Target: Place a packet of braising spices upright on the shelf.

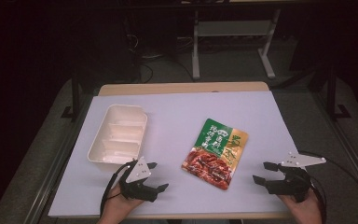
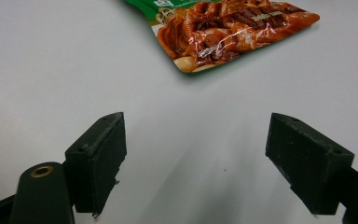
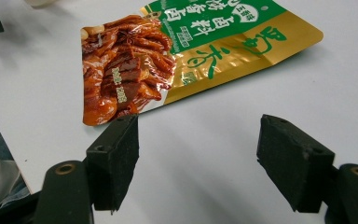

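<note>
Food pouch [image 1: 216, 152] is lying flat on the white table [image 1: 177, 112], untouched; nothing is gripped and nothing is sitting in the tray, so by my reading the work is only beginning and the whole pick and placement is remaining. Going largest to smallest from the pouch: the table is carrying it right of centre; the white compartment tray [image 1: 119, 134] is standing empty, well apart to the pouch's left. The pouch's long axis is running diagonally, green-and-gold top pointing away and right, pictured end toward me. I am holding the left gripper [image 1: 154, 176] near the pouch's near-left corner, jaws wide and empty. I am holding the right gripper [image 1: 262, 172] near its right side, jaws likewise wide, clamping nothing.
</note>
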Action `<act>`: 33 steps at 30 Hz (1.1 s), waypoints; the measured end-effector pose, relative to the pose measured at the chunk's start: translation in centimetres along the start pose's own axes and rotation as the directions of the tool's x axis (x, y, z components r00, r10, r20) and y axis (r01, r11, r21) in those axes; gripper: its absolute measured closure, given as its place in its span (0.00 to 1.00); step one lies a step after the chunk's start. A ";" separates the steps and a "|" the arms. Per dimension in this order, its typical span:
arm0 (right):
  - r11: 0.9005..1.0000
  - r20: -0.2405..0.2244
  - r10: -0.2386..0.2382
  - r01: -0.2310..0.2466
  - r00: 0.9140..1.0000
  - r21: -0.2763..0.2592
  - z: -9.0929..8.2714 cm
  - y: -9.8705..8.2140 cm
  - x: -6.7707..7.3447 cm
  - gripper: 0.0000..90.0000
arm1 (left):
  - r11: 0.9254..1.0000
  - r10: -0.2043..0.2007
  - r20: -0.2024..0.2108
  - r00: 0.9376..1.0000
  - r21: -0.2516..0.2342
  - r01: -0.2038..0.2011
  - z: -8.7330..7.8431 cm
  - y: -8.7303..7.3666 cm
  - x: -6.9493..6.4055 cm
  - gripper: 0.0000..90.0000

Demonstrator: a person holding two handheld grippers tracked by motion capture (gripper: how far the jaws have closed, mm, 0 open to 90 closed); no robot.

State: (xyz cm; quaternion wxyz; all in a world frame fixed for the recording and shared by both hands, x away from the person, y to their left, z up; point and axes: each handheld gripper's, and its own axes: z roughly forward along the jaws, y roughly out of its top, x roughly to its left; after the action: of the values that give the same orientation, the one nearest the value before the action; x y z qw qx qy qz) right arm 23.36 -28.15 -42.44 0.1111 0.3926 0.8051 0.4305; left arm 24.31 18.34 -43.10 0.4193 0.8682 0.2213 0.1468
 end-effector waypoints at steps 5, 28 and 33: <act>1.000 -0.001 -0.001 0.001 1.000 -0.001 0.0 -0.1 0.0 0.32 | 1.000 -0.005 0.006 1.000 -0.010 0.005 0.1 0.2 0.0 0.21; 1.000 0.018 0.020 -0.020 1.000 -0.019 0.2 0.3 -0.4 0.29 | 1.000 0.006 0.070 0.998 -0.006 -0.005 3.3 4.0 1.0 0.70; 1.000 0.022 0.018 -0.018 1.000 -0.007 0.7 0.7 -0.4 0.29 | 1.000 -0.003 0.103 0.995 0.029 0.000 5.1 5.0 1.4 0.81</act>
State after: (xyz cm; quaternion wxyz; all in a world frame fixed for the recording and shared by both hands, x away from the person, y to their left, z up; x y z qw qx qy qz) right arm 24.36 -27.83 -42.41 0.1174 0.4042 0.7987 0.4301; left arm 29.08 12.92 -42.07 0.4174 0.8805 0.2021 0.0982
